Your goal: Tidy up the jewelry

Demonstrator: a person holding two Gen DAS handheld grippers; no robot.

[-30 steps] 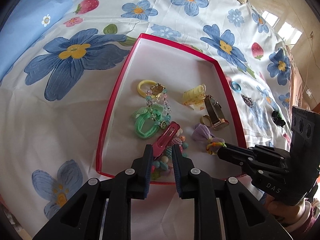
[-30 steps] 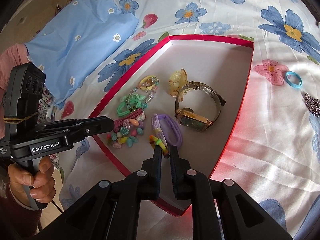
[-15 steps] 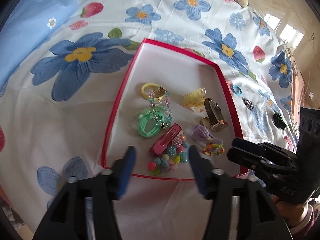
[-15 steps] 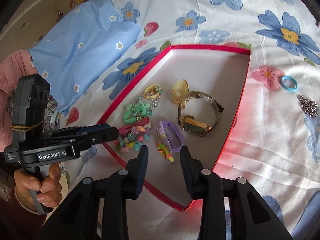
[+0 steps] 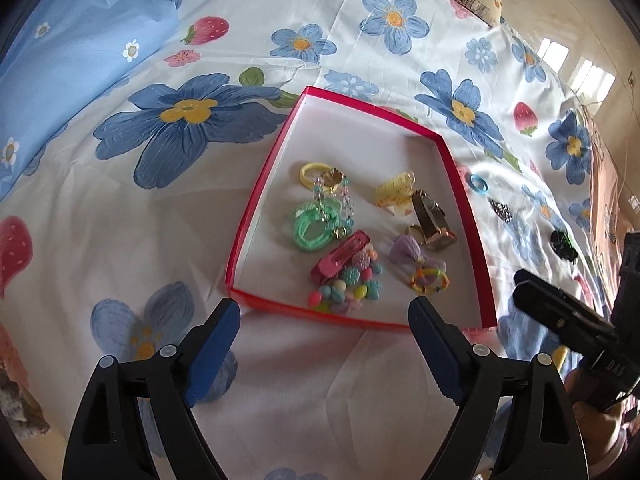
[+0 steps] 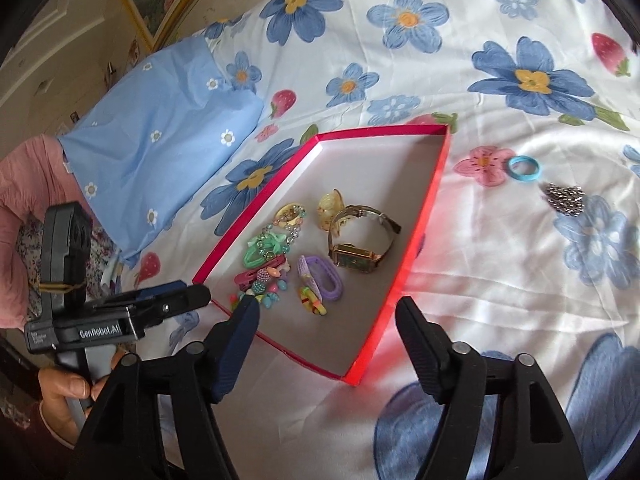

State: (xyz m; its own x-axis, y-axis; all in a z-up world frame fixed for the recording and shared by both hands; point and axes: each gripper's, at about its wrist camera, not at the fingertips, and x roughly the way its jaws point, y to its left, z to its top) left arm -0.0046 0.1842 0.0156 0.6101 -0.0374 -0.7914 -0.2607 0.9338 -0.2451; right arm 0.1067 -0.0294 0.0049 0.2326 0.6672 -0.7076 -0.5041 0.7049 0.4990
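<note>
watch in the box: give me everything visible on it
The watch has a rectangular gold-toned case with a dark greenish face and a metal-looking band, seemingly closed in a loop. It stands on edge on the box floor, near the right wall, apart from it. A yellow clip sits against the band; neither gripper touches it.

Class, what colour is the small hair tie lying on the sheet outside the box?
Light blue; the hair tie shows best in the right wrist view.
</note>
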